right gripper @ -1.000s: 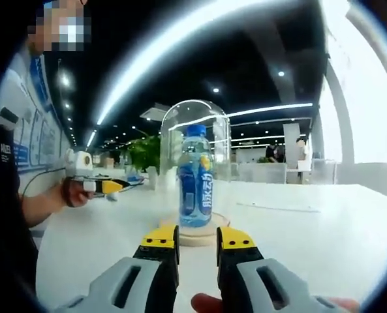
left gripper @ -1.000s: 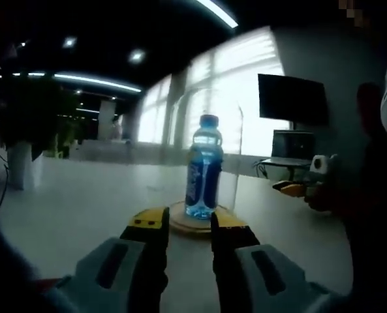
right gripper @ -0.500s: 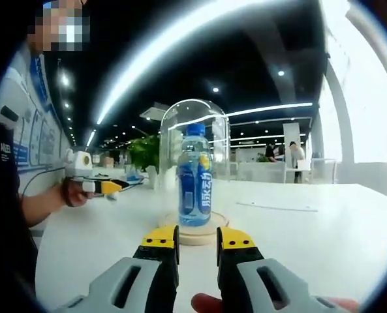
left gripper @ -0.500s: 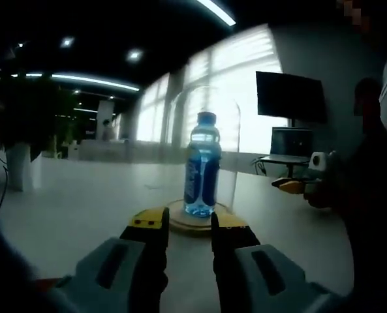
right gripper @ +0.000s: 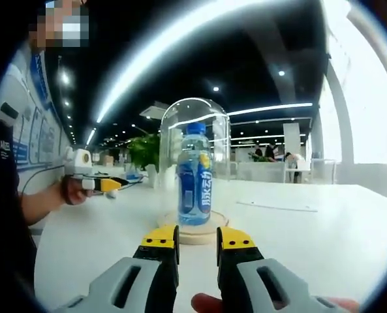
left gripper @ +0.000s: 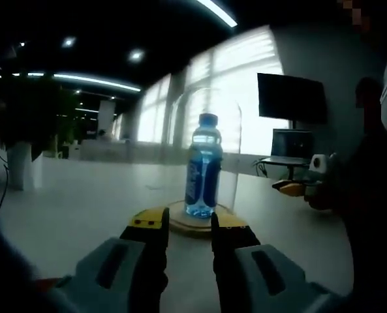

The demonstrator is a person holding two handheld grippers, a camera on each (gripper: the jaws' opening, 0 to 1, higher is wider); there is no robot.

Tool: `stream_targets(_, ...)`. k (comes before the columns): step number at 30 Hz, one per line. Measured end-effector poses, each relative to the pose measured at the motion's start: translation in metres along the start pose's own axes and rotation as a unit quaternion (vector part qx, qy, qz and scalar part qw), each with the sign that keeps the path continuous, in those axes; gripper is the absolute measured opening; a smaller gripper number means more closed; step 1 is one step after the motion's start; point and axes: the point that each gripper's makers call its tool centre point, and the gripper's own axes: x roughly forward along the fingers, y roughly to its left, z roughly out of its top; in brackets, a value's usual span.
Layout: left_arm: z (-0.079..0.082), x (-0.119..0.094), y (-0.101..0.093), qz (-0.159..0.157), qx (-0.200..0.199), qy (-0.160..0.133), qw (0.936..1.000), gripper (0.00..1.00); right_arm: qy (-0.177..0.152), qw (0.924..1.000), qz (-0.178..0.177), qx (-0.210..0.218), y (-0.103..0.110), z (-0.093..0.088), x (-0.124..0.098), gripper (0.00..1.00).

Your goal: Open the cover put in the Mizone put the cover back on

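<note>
No visible change to the bottle [right gripper: 195, 175], glass cover [right gripper: 194, 124] or wooden base [right gripper: 193, 233].

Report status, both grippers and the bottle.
Both hand-held grippers empty, clear of dome. Mizone bottle upright on wooden base, glass cover on. Nothing in the way.

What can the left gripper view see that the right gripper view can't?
The left gripper view alone has a dark monitor, a laptop under it and bright windows. The right gripper view alone has a green plant and a sheet of paper on the table. Both share the blue Mizone bottle standing on a wooden base under the glass cover, on the white table.
</note>
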Motion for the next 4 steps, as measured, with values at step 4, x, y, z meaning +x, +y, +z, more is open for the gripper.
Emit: stream_targets(4,-0.0005,0.0001,-0.0003,0.000,0.000,0.001,1.0000,0.20,0.000,1.0000,0.000,-0.001,-0.0001,-0.0002,-0.0001,0.15)
